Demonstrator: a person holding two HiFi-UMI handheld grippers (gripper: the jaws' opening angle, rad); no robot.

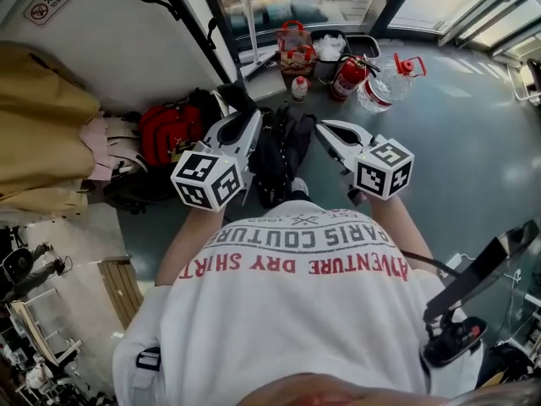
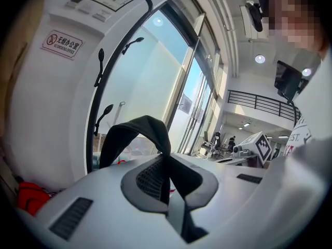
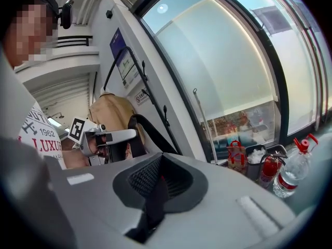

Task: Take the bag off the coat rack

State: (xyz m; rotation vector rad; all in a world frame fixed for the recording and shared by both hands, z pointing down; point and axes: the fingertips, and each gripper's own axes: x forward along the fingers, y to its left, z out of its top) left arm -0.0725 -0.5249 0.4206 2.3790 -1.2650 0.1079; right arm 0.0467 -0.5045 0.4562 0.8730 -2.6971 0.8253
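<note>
"Bag (image 1: pixel 279 155) first: where is it?"

"Hanging black and limp between the two grippers, just in front of the person's white shirt (image 1: pixel 304 311), on the near side of the coat rack (image 1: pixel 188 19)."

"And the left gripper (image 1: pixel 243 123)?"

"Pressed together on a black strap (image 2: pixel 142 131). The strap arches up out of the jaws in a loop, in front of the rack's hooks (image 2: pixel 105 111)."

"And the right gripper (image 1: pixel 328 129)?"

"Much the same. It pinches a dark strap (image 3: pixel 153 191) that runs down between its pads."

"What lies on the floor beyond?"

"Red backpack (image 1: pixel 169 129) to the left, by the foot of the rack. Fire extinguisher (image 1: pixel 348 76) and clear water jug (image 1: pixel 385 87) are at the far right, side by side. Tan coat (image 1: pixel 42 125) hangs at the far left."
</note>
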